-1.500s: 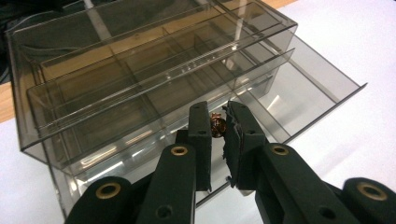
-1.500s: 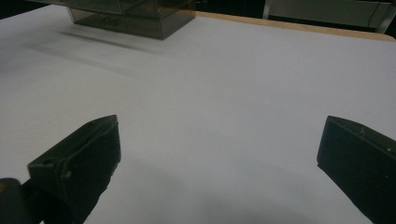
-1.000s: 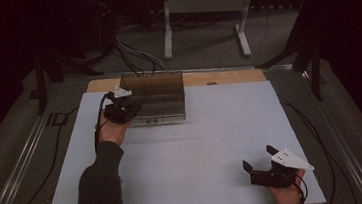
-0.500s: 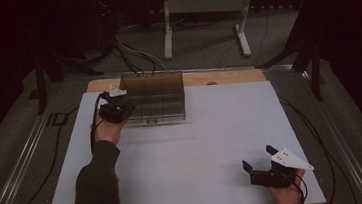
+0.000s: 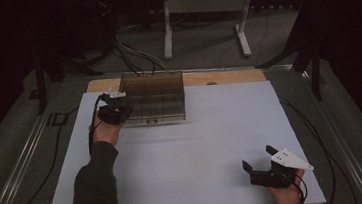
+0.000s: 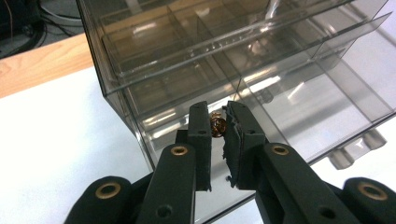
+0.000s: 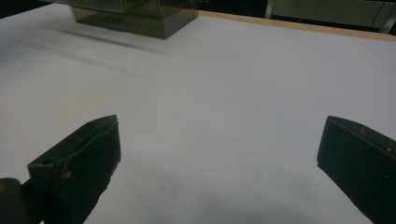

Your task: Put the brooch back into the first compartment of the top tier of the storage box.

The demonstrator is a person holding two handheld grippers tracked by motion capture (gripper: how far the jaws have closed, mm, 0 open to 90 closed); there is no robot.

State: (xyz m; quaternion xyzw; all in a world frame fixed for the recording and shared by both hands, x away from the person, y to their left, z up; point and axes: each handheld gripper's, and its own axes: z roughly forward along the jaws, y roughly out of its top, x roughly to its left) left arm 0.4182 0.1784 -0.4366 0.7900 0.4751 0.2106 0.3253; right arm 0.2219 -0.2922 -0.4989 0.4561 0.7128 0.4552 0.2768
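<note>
Left hand-held gripper [image 6: 218,127] pinches a small brass knob [image 6: 216,126] on a clear drawer box [image 5: 153,98] at the desk's [image 5: 194,151] far edge; right hand-held gripper [image 5: 261,162] rests wide open near the front right corner.

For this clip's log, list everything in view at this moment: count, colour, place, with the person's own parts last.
Drawer cabinet: one, smoky clear plastic, far left of the table, against the wooden strip.
Knob: one, brass-coloured, on a cabinet drawer front, between the left jaws.
Table: one, white top, centre of the high view.
Wooden strip: one, light brown, along the table's far edge.
Metal stand: one, pale grey, on the floor beyond the table.
Cables: several, dark, on the floor behind the table.
Left tongs: one, black, closed on the knob.
Right tongs: one, black, jaws wide apart, near right of the table.
Forearm: one, dark sleeve, near left.
</note>
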